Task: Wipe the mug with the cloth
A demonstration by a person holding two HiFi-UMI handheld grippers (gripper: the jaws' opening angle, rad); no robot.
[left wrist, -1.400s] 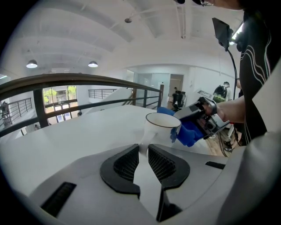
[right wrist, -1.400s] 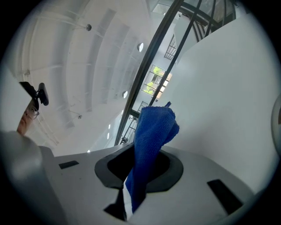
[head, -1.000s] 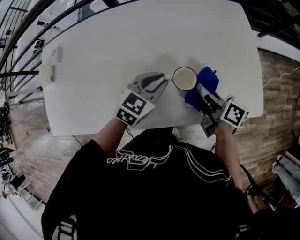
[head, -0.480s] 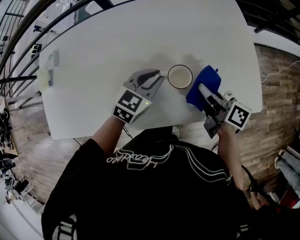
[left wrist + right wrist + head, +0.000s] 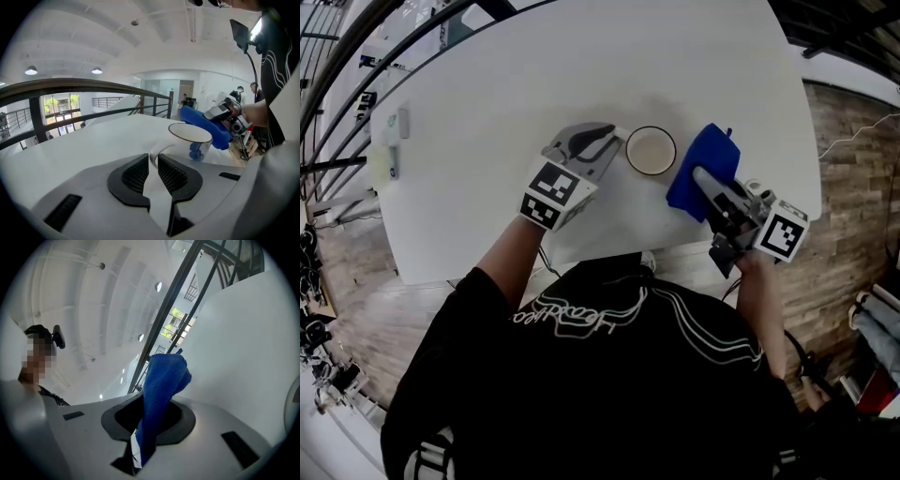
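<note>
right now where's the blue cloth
The cloth is on the right in the head view, clamped in the right gripper, just right of the mug on the table.

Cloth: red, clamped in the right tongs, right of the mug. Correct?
Wrong colour: the cloth is blue, clear in the right gripper view. The rest holds: it is clamped in the right tongs, right of the mug.

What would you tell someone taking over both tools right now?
Left tool: jaws closing on the handle of the mug, which stands upright on the white table.
Right tool: clamped on the blue cloth, held close to the mug, opposite its handle; contact unclear.
Done: both things in hand.
To do: the wiping itself.
</note>
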